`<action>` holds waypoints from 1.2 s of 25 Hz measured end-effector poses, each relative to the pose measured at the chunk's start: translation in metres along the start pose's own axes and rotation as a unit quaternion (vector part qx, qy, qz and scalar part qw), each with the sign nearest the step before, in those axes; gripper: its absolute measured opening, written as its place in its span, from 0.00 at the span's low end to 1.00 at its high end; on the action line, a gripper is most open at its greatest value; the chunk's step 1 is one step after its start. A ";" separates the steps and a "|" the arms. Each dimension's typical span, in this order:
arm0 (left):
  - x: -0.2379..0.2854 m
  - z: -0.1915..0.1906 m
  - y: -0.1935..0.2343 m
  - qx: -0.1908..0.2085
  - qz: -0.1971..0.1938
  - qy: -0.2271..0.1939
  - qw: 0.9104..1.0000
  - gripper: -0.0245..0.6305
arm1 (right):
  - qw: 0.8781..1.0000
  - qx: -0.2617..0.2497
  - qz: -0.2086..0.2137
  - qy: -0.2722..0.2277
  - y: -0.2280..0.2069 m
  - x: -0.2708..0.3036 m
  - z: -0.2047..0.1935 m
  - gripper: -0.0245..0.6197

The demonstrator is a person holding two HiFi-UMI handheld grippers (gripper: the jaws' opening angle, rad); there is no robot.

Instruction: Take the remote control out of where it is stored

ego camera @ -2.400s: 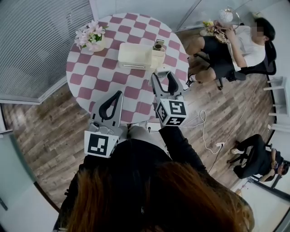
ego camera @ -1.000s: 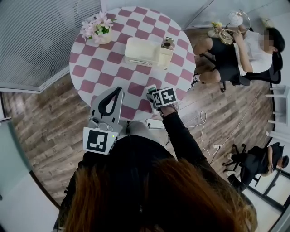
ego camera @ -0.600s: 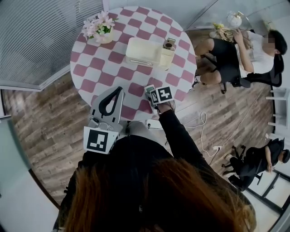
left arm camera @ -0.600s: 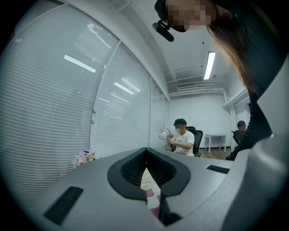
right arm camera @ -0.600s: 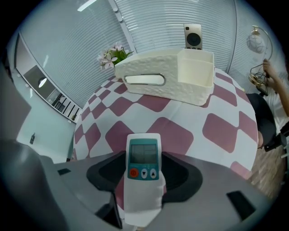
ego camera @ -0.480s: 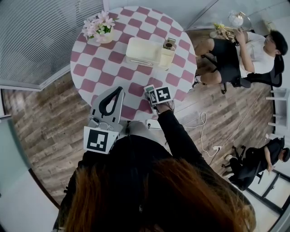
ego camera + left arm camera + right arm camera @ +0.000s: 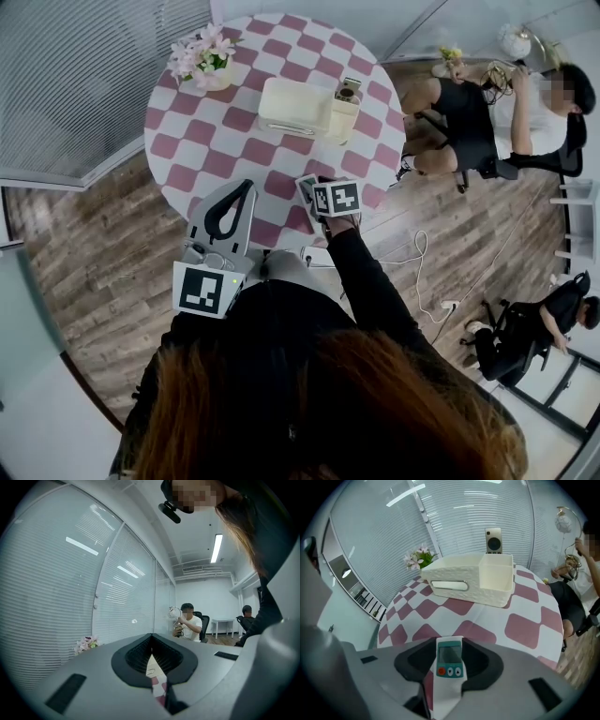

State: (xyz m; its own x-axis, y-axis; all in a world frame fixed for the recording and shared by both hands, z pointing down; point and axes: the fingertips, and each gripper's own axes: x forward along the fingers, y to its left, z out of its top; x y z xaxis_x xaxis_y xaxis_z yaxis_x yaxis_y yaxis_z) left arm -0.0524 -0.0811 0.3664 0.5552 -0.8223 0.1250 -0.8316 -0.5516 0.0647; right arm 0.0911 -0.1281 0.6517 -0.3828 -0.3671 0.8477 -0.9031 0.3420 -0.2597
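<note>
The person stands at the near edge of a round table point(image 7: 187, 141) covered in a pink-and-white checked cloth, with a gripper in each hand. The right gripper point(image 7: 319, 190) point(image 7: 450, 641) is tipped steeply down over the near side of the table. Between its jaws is a white remote control point(image 7: 306, 186) point(image 7: 449, 660), face up, with a small screen, an orange button and two arrow keys. The jaws have just been closing and now their dark pads sit against the remote's two long sides. From where I stand I cannot tell whether the remote rests on the cloth or is held just clear of it.

The left gripper point(image 7: 246, 187) point(image 7: 151, 637) is held about level at the table's edge, to the left of the right one. Its jaws meet at the tips and there is nothing between them.

Farther across the table, well apart from both grippers, is a white storage basket point(image 7: 291, 105) point(image 7: 459, 576) with a long section and a small square compartment on its right. A second remote point(image 7: 349, 91) point(image 7: 493, 541) stands upright in that compartment, its top rising above the rim. A pot of pale pink flowers point(image 7: 202, 61) point(image 7: 419, 557) stands at the far left of the table, near the window blinds.

Beyond the table a seated person point(image 7: 469, 112) sits in an office chair, and a white cable point(image 7: 422, 272) trails across the wooden floor.
</note>
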 end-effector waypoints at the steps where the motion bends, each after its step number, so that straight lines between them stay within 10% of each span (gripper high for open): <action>1: 0.000 0.000 -0.001 0.001 -0.001 0.000 1.000 0.05 | 1.000 -0.001 -0.001 -0.005 0.000 -0.002 0.002 0.29; 6: -0.001 0.002 -0.004 0.005 -0.005 -0.002 1.000 0.05 | 1.000 0.008 -0.003 -0.027 -0.001 -0.010 0.006 0.09; 13: -0.002 0.002 -0.007 0.013 -0.008 -0.001 1.000 0.05 | 0.991 -0.015 -0.013 -0.134 0.000 -0.028 0.026 0.06; 30: -0.001 0.003 -0.017 0.014 -0.019 -0.003 1.000 0.05 | 0.909 -0.093 -0.032 -0.405 0.041 -0.146 0.097 0.06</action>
State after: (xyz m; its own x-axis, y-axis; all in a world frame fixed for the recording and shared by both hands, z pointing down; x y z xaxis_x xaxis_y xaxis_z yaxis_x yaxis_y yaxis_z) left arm -0.0389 -0.0709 0.3626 0.5867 -0.8013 0.1169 -0.8090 -0.5863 0.0411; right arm 0.0913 -0.1444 0.4725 -0.4164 -0.8823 0.2195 -0.9089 0.4104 -0.0743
